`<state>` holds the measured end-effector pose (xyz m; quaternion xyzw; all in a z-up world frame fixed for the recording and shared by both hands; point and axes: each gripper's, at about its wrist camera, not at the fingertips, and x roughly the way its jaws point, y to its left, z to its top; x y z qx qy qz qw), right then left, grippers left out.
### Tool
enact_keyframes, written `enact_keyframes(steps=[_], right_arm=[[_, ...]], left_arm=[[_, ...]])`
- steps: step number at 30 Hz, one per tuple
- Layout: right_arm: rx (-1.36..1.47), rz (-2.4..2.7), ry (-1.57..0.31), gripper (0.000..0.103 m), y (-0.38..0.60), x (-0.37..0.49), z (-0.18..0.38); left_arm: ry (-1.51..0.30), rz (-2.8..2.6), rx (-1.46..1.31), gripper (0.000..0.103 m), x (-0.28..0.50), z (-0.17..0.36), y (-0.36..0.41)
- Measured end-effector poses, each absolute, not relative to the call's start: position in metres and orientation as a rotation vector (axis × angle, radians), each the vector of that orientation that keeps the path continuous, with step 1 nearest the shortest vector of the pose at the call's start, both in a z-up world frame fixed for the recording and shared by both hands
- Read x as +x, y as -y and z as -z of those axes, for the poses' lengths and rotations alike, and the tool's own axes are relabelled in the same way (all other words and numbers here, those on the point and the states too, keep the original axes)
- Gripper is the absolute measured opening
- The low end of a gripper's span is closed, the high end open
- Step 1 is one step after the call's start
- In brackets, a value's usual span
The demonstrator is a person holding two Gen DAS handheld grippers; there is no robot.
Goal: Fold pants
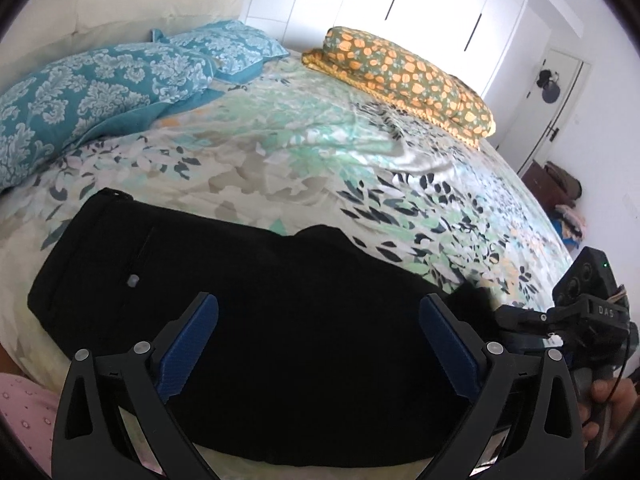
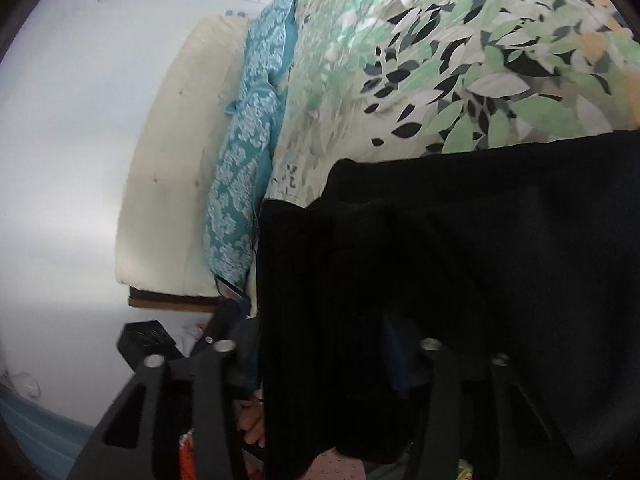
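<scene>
Black fabric pants (image 1: pixel 240 300) lie flat on the leaf-print bedspread (image 1: pixel 320 160), at the near edge of the bed, already doubled over into a broad dark band. The left gripper (image 1: pixel 318 344) hangs above them, its blue-padded fingers (image 1: pixel 192 344) spread wide with nothing between them: released and clear of the cloth. Over on the right, the right gripper (image 2: pixel 320 360) is buried in the dark cloth; a fold of the pants drapes across it, the fingers look parted, and whether the pads are pressing on the fabric cannot be told from this view. The long axis of the pants runs along the bed's near edge, left to right in the left wrist view, with the pocket end and its small button (image 1: pixel 133 280) toward the teal damask pillows (image 1: pixel 100 92) at the head of the bed. To do this fold well, I'd say the carried layer should land edge on edge with the layer below, then be let go cleanly so nothing drags back. The left fingers could pin or smooth the middle to stop bunching. The orange-flowered folded quilt (image 1: pixel 404 80) sits well apart, out of the way.
</scene>
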<state>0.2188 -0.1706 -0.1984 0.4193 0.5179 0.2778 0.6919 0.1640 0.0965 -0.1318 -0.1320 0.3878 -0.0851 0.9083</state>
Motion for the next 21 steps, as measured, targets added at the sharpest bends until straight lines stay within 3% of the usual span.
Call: enact_keyframes(steps=[2, 4, 6, 11, 12, 15, 21], right_arm=[[0.839, -0.638, -1.097, 0.064, 0.181, 0.213, 0.175], [0.646, -0.586, -1.024, 0.075, 0.206, 0.201, 0.153], [0.477, -0.498, -0.966, 0.08, 0.233, 0.177, 0.137], [0.371, -0.311, -0.932, 0.081, 0.299, 0.11, 0.141], [0.38, -0.283, -0.93, 0.081, 0.317, 0.103, 0.143], [0.445, -0.243, -0.921, 0.081, 0.344, 0.084, 0.15], [0.451, -0.285, -0.86, 0.081, 0.345, 0.095, 0.141]], left_arm=[[-0.798, 0.2, -0.299, 0.101, 0.161, 0.131, -0.102], [-0.805, 0.241, -0.322, 0.101, 0.158, 0.13, -0.1], [-0.828, 0.326, -0.339, 0.101, 0.158, 0.131, -0.091], [-0.954, 0.615, -0.297, 0.1, 0.151, 0.139, -0.029], [-0.971, 0.63, -0.247, 0.097, 0.147, 0.142, -0.015], [-1.032, 0.619, -0.128, 0.069, 0.147, 0.156, 0.013], [-1.11, 0.515, -0.034, 0.066, 0.156, 0.18, 0.018]])
